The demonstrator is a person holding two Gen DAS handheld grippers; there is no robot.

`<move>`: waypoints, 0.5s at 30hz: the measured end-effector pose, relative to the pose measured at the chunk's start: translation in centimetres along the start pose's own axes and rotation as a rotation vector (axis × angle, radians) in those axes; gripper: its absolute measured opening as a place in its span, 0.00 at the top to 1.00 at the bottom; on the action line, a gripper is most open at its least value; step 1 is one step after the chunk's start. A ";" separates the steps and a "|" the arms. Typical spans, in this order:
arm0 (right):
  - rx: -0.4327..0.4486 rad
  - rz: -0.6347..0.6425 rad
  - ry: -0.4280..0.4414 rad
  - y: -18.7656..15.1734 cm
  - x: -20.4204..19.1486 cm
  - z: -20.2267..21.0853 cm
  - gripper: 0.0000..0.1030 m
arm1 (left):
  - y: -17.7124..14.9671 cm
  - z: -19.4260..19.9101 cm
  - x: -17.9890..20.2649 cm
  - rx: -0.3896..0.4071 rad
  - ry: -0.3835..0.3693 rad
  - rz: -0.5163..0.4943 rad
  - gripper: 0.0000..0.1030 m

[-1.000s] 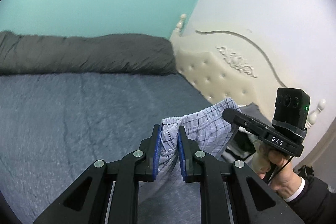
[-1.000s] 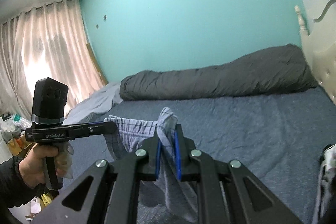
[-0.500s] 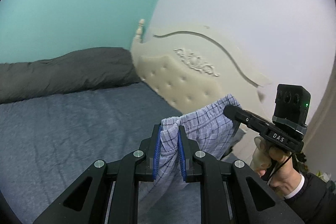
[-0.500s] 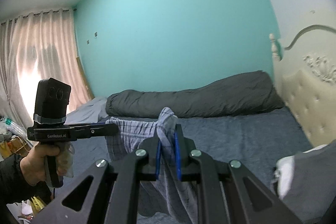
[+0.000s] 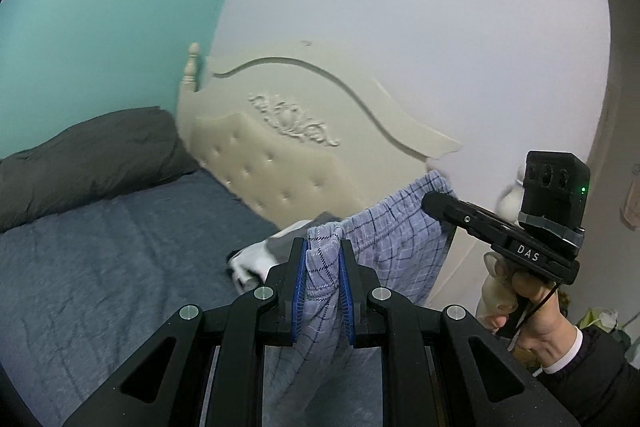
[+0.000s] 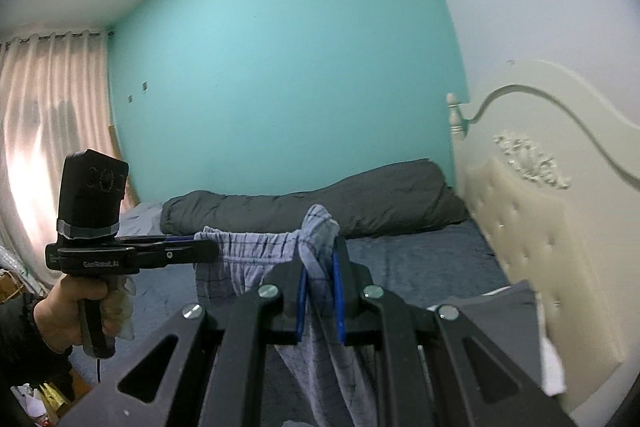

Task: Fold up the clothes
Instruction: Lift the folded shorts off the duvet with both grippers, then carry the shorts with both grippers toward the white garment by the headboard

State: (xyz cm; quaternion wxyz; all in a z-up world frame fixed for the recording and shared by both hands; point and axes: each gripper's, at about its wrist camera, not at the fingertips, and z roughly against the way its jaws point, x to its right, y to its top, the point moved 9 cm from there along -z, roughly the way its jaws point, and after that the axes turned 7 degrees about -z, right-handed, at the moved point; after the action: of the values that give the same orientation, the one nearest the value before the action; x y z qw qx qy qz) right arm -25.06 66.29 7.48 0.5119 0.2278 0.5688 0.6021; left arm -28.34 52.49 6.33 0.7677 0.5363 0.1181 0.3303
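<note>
A pair of light blue checked shorts (image 5: 394,239) hangs in the air above the bed, stretched by its waistband between both grippers. My left gripper (image 5: 323,259) is shut on one bunched end of the waistband, blue pads pressing the cloth. My right gripper (image 6: 319,267) is shut on the other end of the shorts (image 6: 256,255). In the left wrist view the right gripper (image 5: 434,201) shows at the right, held by a hand. In the right wrist view the left gripper (image 6: 210,247) shows at the left. The legs of the shorts hang down out of sight.
Below lies a bed with a dark blue sheet (image 5: 100,267) and a rolled dark grey duvet (image 6: 320,203) along the teal wall. A cream tufted headboard (image 5: 288,147) stands at the right. Grey and white clothes (image 5: 260,255) lie near it. Curtains (image 6: 48,131) hang at the far left.
Both grippers have swung towards the headboard and risen, carrying the shorts stretched between them. The headboard now fills more of both views. The grips have not changed.
</note>
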 end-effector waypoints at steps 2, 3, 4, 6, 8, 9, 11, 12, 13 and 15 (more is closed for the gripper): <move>0.006 -0.001 -0.011 0.6 0.9 1.0 0.90 | 0.6 -1.0 1.2 -0.003 -0.011 -0.008 0.84; 0.010 -0.001 -0.023 0.9 1.7 1.6 0.90 | 0.8 -1.5 1.7 -0.005 -0.017 -0.012 0.84; 0.012 -0.002 -0.031 1.1 2.3 2.1 0.90 | 1.1 -2.1 2.2 -0.008 -0.024 -0.016 0.84; 0.017 -0.004 -0.047 1.3 3.4 3.2 0.90 | 1.6 -3.4 3.3 -0.014 -0.036 -0.028 0.84; 0.017 -0.008 -0.058 1.4 4.4 3.8 0.90 | 2.0 -4.6 4.0 -0.019 -0.046 -0.035 0.84; 0.018 -0.011 -0.069 1.4 5.2 4.2 0.90 | 2.2 -5.2 4.4 -0.022 -0.051 -0.039 0.84; 0.020 -0.019 -0.078 1.5 6.4 4.6 0.90 | 2.6 -6.3 5.0 -0.027 -0.057 -0.047 0.84; 0.021 -0.023 -0.083 1.6 7.0 4.8 0.90 | 2.8 -6.8 5.2 -0.029 -0.058 -0.050 0.84; 0.023 -0.026 -0.088 1.6 7.6 5.1 0.90 | 2.9 -7.2 5.4 -0.032 -0.058 -0.052 0.84; 0.021 -0.034 -0.096 1.7 8.6 5.2 0.90 | 3.1 -8.2 5.6 -0.036 -0.061 -0.053 0.84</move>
State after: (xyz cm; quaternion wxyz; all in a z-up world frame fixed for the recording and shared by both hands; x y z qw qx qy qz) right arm -24.44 76.50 7.70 0.5463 0.2522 0.5535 0.5758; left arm -29.66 62.80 6.87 0.7889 0.5287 0.1029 0.2956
